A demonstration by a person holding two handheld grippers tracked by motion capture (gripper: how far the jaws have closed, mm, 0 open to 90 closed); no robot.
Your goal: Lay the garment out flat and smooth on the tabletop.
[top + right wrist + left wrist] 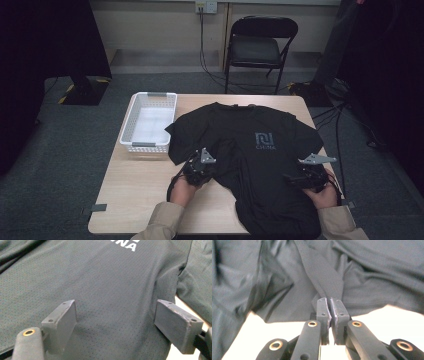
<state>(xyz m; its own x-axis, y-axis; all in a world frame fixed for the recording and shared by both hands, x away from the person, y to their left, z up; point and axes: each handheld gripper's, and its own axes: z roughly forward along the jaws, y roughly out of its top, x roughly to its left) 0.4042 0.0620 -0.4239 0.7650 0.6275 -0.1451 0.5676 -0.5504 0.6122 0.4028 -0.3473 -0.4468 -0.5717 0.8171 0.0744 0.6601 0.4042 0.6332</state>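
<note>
the black t-shirt (pixel 260 155) lies spread on the surface (pixel 140 185), its hem hanging over the near edge. my left gripper (pixel 330 312) has its fingers pinching a fold at the shirt's left side; my right gripper (pixel 122 320) has its fingers spread over the fabric. bare wood lies left of the shirt. a white basket (pixel 148 121) sits at the far left corner, just beside the sleeve.

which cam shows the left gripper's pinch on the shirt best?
The left gripper view: the left gripper has its jaws shut on a fold of the black T-shirt, seen close up. The high view shows it small and dark at the shirt's edge. The right gripper view shows flat shirt fabric between open jaws.
</note>
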